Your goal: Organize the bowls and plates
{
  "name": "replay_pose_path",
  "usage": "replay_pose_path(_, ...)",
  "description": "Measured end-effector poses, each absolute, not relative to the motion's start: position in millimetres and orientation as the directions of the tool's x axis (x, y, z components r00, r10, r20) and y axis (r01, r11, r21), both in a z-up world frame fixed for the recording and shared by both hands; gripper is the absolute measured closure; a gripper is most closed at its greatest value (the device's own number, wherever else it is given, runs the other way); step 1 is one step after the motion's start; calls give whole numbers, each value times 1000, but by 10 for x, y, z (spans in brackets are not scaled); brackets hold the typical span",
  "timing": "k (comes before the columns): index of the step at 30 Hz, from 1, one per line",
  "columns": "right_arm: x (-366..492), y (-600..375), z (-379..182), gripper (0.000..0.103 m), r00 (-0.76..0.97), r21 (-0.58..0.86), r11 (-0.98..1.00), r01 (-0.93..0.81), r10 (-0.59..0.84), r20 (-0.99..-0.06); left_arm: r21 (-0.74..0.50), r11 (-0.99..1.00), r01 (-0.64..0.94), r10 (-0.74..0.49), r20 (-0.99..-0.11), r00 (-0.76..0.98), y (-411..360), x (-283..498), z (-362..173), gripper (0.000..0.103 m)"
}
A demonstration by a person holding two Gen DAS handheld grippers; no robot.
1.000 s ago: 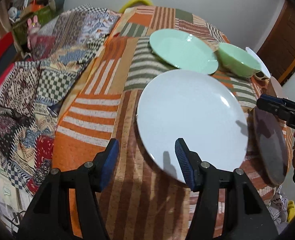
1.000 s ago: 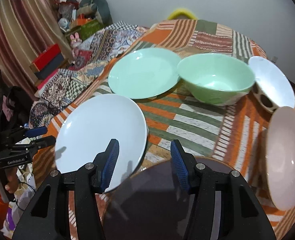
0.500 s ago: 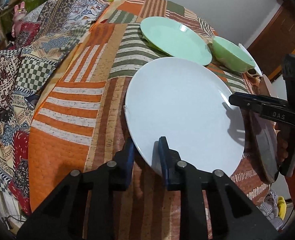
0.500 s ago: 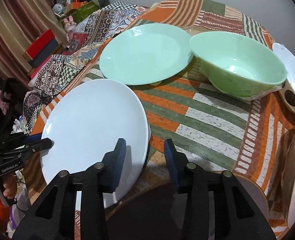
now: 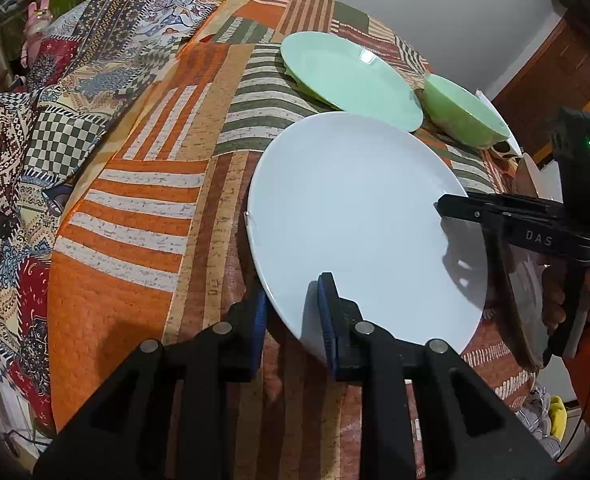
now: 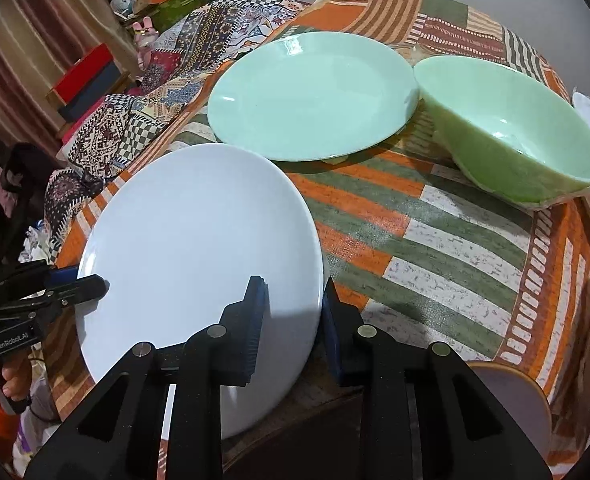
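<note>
I see the large plate (image 6: 199,264) nearest me on the table (image 6: 435,240) | second plate (image 6: 311,96) behind it, farther back | bowl (image 6: 511,132) just right of that plate | patterned cloth (image 6: 155,92) off the table's left side

Both views are evenly lit from overhead by indoor light, bright and mostly sharp. A small glare spot sits on the green plate (image 5: 366,57). Soft gripper shadows fall across the white plate (image 5: 359,216). Fisheye bending curves the edges, and the corners go black.
</note>
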State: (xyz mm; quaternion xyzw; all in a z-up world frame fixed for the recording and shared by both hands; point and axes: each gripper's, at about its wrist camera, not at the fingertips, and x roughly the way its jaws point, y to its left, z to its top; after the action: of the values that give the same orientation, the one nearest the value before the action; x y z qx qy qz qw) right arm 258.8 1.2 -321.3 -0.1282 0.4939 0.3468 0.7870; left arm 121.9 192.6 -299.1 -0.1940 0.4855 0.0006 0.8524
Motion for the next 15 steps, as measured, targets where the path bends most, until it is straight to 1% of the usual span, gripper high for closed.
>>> replay_pose_path(8, 2502, 19, -3123, 82, 299, 124, 721, -682, 429, -852, -323, 920, -220, -164, -830, 533, 1977, 1151, -2947, 79)
replay_pose_path(15, 2417, 8, -2990, 82, 320, 129, 708, -694, 464, -826, -312, 923, -224, -133, -808, 575, 1999, 1030, -2728, 79)
